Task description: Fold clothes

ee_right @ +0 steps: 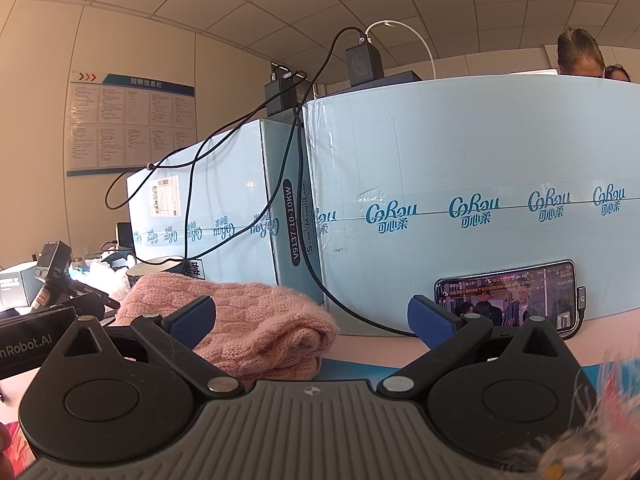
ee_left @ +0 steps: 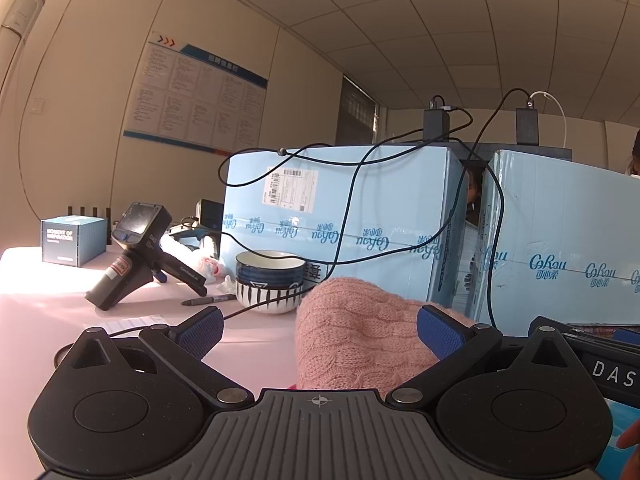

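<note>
A pink cable-knit garment lies folded in a thick bundle on the pale table. In the left wrist view it sits between my left gripper's spread blue pads, nearer the right one. My left gripper is open and holds nothing. In the right wrist view the same pink bundle lies ahead and to the left, behind the left pad. My right gripper is open and empty, with the garment's right end in front of the gap.
Two big light-blue cartons stand right behind the garment, with black cables hanging over them. Stacked bowls, a marker and a spare gripper lie at left. A phone leans on the right carton.
</note>
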